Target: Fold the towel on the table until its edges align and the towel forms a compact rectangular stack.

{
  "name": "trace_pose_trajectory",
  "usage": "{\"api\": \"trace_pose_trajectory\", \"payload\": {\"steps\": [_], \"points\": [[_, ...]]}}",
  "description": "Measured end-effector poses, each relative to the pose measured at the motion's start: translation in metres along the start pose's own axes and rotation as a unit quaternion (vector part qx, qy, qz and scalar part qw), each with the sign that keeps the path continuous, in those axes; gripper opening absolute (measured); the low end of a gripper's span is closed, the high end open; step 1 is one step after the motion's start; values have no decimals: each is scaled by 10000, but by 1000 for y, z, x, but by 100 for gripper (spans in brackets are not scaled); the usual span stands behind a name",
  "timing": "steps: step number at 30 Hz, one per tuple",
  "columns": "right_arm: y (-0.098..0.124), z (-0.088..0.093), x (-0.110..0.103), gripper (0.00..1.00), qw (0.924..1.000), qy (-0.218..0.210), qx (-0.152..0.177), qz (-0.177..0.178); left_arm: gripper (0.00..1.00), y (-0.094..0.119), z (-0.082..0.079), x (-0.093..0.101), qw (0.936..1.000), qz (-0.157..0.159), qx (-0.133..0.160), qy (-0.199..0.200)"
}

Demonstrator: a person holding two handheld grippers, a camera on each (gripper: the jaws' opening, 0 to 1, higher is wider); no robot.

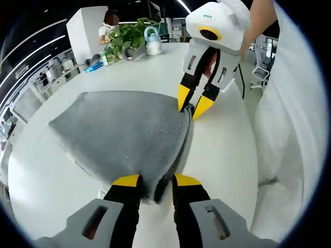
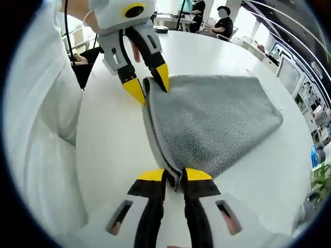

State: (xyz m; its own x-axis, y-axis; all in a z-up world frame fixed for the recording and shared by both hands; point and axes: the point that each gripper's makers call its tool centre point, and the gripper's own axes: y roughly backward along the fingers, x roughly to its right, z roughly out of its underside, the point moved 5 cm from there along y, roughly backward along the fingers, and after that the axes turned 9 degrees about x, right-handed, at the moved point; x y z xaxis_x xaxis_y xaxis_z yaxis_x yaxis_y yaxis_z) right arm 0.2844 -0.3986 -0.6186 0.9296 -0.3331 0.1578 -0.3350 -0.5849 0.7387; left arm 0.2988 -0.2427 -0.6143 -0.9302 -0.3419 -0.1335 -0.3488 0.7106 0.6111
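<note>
Left gripper (image 1: 155,182) is clamped on the towel (image 1: 119,134) corner; right gripper (image 2: 175,176) is pinched on the other corner along that layered edge. Towel is laid folded on the table (image 1: 129,72). Another fold is likely needed, both corners carried across together.

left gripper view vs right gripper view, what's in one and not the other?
Left gripper view alone: potted plant and white kettle at the table's far edge. Right gripper view alone: a seated person in black beyond the table. Shared: grey towel on the white table, left gripper and right gripper each clamped on a corner of one edge.
</note>
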Motion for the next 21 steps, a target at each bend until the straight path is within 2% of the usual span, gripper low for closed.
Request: {"api": "trace_pose_trajectory", "payload": {"steps": [6,11,16,17,21], "points": [[-1,-1,0,8,9999,24,-21,144,14,-1,-3,-5,9995,-263,-49,-186],[-3,-3,4,4,9995,-11,-102,283,11,0,-4,-7,9995,-295,-51,-87],[-1,-6,9,3,9981,-583,-197,58,9,0,-6,-12,9959,-136,-311,840],[-1,-6,9,3,9979,-615,-210,-7,9,1,-7,-13,9950,-78,-382,918],[6,-13,14,2,9970,-722,-227,-180,9,2,-15,-17,9947,38,-609,824]]}}
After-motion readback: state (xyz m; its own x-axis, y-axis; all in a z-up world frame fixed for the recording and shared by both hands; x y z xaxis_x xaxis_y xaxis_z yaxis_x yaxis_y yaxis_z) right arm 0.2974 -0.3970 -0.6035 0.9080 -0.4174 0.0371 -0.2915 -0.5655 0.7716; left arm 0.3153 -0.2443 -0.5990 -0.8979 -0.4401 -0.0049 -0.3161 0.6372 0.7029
